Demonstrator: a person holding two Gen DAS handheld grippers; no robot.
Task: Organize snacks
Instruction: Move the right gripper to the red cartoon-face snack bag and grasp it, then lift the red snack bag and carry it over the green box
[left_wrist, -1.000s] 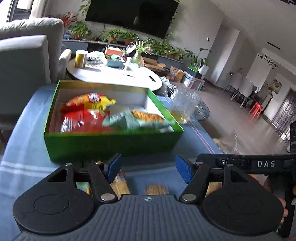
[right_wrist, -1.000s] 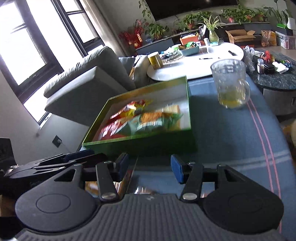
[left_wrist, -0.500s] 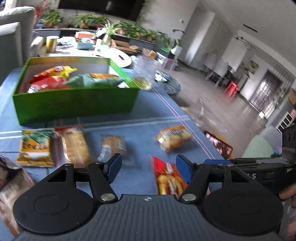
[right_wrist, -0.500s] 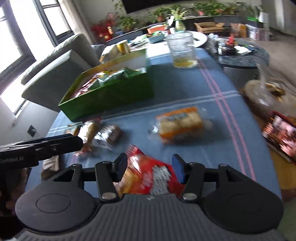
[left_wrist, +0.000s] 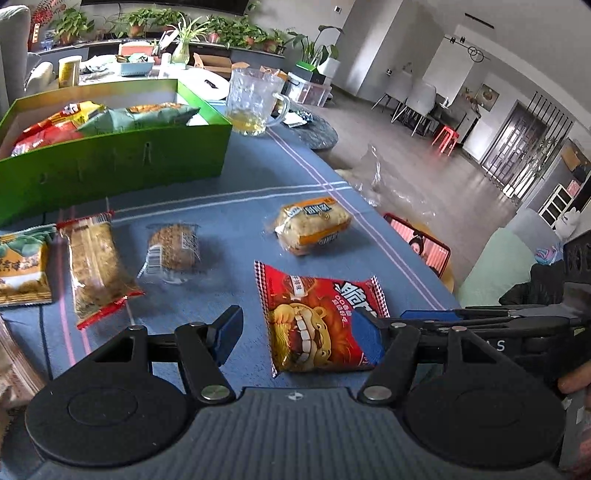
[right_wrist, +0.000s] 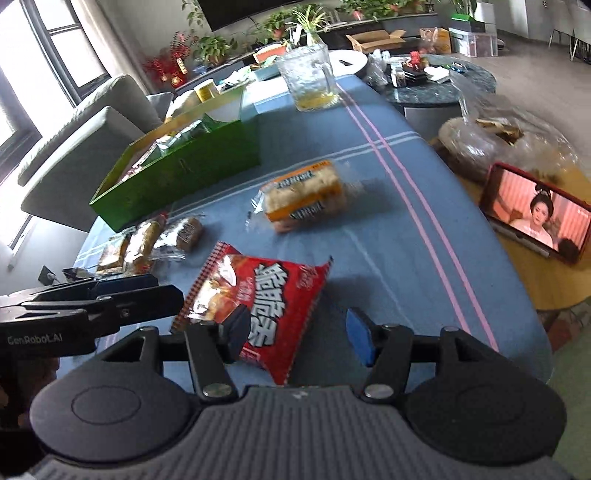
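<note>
A green box (left_wrist: 110, 162) holding several snack bags stands at the back left of the blue table; it also shows in the right wrist view (right_wrist: 177, 173). A red snack packet (left_wrist: 317, 325) lies nearest, between the open jaws of my left gripper (left_wrist: 295, 332). In the right wrist view the red packet (right_wrist: 258, 295) lies under my open right gripper (right_wrist: 299, 332). An orange cracker pack (left_wrist: 314, 225) lies further back. A clear-wrapped brown cake (left_wrist: 171, 247), a long red-edged bar (left_wrist: 94, 266) and a green-yellow bag (left_wrist: 22, 266) lie at the left.
A glass mug (left_wrist: 251, 103) with yellow drink stands behind the box. A tablet (right_wrist: 535, 214) playing video and a plastic bag (right_wrist: 491, 144) sit off the table's right edge. A sofa is at the left.
Both grippers have pulled back from the green box toward the table's near edge. The loose snacks have come into view and the red packet now lies between the jaws.
</note>
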